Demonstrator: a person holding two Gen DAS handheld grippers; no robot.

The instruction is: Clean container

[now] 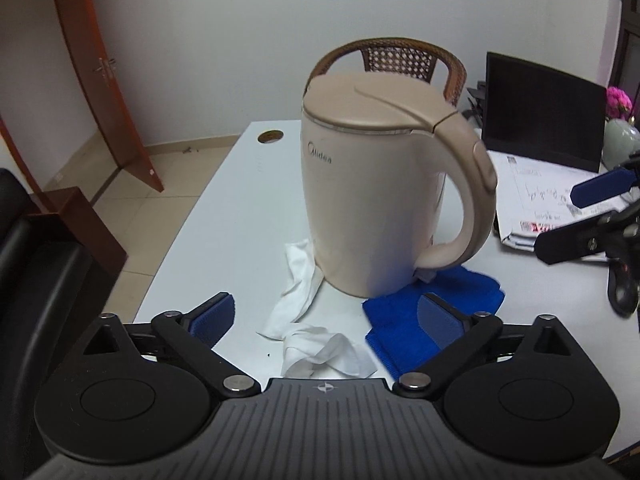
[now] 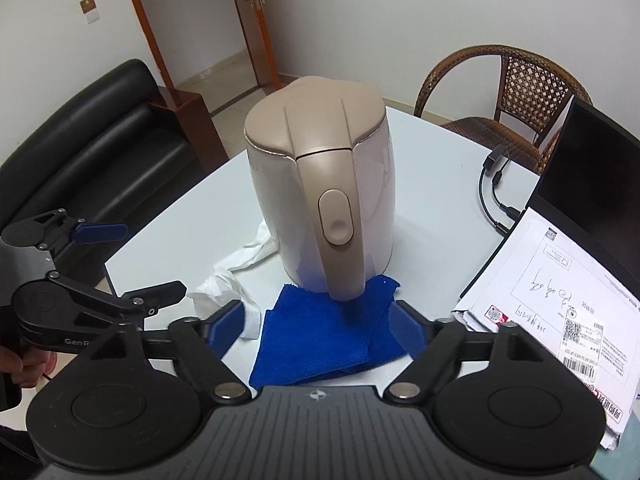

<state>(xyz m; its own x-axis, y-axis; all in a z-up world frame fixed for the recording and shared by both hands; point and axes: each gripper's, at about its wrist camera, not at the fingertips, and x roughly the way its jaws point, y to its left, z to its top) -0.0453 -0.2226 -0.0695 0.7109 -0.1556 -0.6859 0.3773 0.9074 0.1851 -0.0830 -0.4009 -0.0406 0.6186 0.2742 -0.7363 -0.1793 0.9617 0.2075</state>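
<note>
Beige kettle stood lid-down on the white desk, both grippers hovering empty.

The kettle (image 1: pixel 372 200) sat upright near the desk (image 1: pixel 224 216) edge, its handle side resting on a blue cloth (image 2: pixel 324 340), with a crumpled white tissue (image 1: pixel 308 340) touching its base. The left gripper (image 1: pixel 324 316) and right gripper (image 2: pixel 316 326) both had their jaws spread wide, holding nothing, just short of the kettle.
</note>
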